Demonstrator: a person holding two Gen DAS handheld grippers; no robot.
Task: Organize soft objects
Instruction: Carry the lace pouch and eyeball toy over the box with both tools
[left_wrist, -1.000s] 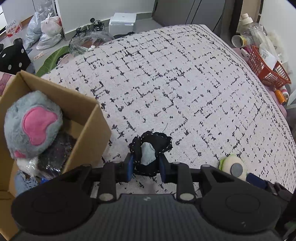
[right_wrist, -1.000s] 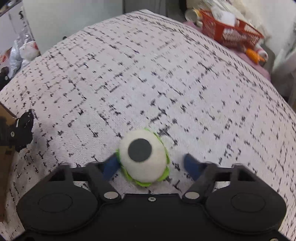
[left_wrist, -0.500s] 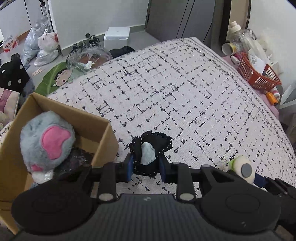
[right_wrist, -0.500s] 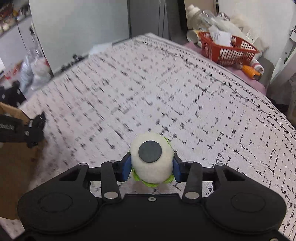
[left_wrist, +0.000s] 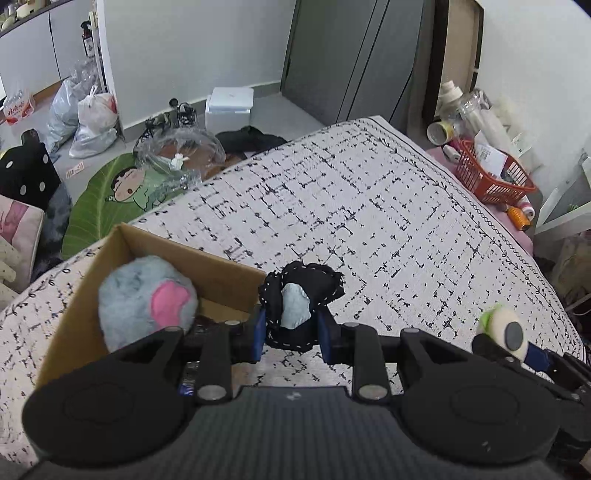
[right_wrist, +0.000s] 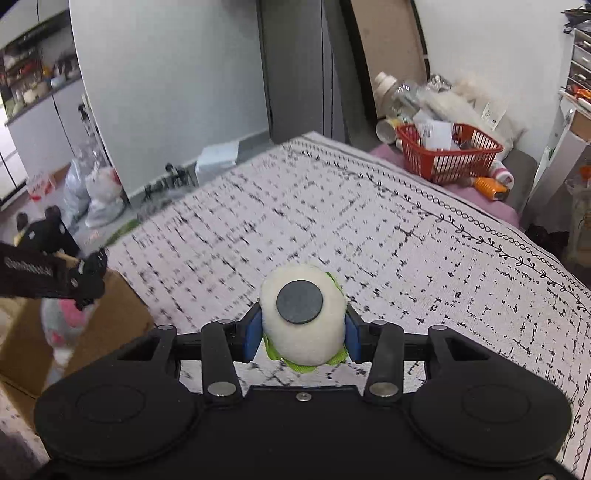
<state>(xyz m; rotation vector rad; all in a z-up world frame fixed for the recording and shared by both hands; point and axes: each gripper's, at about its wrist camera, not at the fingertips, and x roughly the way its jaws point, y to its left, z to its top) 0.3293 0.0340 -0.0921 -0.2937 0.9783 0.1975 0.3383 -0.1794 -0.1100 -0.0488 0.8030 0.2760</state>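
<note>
My left gripper (left_wrist: 291, 332) is shut on a small black plush with white stitching and a pale blue patch (left_wrist: 295, 306), held above the bed just right of an open cardboard box (left_wrist: 207, 269). A grey plush with a pink patch (left_wrist: 144, 302) lies in the box. My right gripper (right_wrist: 301, 334) is shut on a white and green eyeball plush with a dark disc (right_wrist: 301, 314), lifted off the bed; it also shows in the left wrist view (left_wrist: 504, 332). The box (right_wrist: 110, 314) shows at the left of the right wrist view.
The bed (left_wrist: 369, 214) has a white cover with black marks. A red basket (left_wrist: 491, 173) with bottles and clutter stands beyond its right edge. Bags, a white box (left_wrist: 231, 107) and a green leaf mat (left_wrist: 103, 199) lie on the floor to the far left.
The right gripper closed on the eyeball plush and lifted it off the bed. Both grippers have risen with their plushes, and the left one has drawn nearer the box.
</note>
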